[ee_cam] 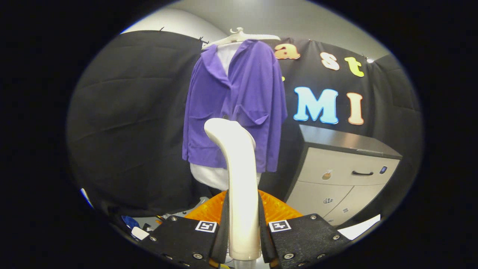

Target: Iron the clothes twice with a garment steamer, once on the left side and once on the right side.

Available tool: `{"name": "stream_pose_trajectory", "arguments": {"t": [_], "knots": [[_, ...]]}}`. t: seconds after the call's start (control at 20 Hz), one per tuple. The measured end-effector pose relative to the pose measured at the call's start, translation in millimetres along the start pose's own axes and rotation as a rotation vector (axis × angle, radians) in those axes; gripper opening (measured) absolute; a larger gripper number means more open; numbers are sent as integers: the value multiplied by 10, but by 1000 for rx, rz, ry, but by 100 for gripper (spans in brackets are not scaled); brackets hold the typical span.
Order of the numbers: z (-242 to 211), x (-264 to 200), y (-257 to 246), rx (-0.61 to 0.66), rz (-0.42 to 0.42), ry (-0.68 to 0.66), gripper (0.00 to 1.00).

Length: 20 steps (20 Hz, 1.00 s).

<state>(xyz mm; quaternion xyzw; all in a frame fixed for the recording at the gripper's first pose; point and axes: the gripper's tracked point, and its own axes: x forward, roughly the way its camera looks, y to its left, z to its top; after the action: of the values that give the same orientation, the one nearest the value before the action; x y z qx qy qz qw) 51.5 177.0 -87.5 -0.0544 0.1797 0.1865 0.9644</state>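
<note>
Right at the near end we see our gripper [242, 239] with its jaws closed on the handle of the garment steamer [239, 179], one finger pressing each side of it. The steamer stands upright between the fingers, its pale handle rising ahead of them and bending at the top into a rounded head that tilts toward the clothes. Just behind the handle, low down, sits an orange ribbed thing [276, 210]; we cannot tell what it is.

Beyond the steamer head hangs the purple shirt [239, 97], open at the collar, with two chest pockets, worn over a white garment [209, 177] whose hem shows below it. Whether the steamer head touches the fabric we cannot tell; it appears in front of the lower middle of the shirt, between the two pockets. Both garments hang from a white hanger [242, 36] in front of the black cloth wall [127, 112].

Off to the right of the shirt, against the wall, stands a grey drawer cabinet [343, 175] with a dark top and a dark handle on its upper drawer.
</note>
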Motion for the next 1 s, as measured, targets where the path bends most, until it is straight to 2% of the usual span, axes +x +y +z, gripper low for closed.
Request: {"name": "stream_pose_trajectory", "arguments": {"t": [0.55, 0.8, 1.0], "knots": [[494, -1087, -1127, 78, -170, -150, 36], [423, -1497, -1724, 171, -311, -221, 36], [254, -1626, -1950, 185, -367, -200, 36]]}}
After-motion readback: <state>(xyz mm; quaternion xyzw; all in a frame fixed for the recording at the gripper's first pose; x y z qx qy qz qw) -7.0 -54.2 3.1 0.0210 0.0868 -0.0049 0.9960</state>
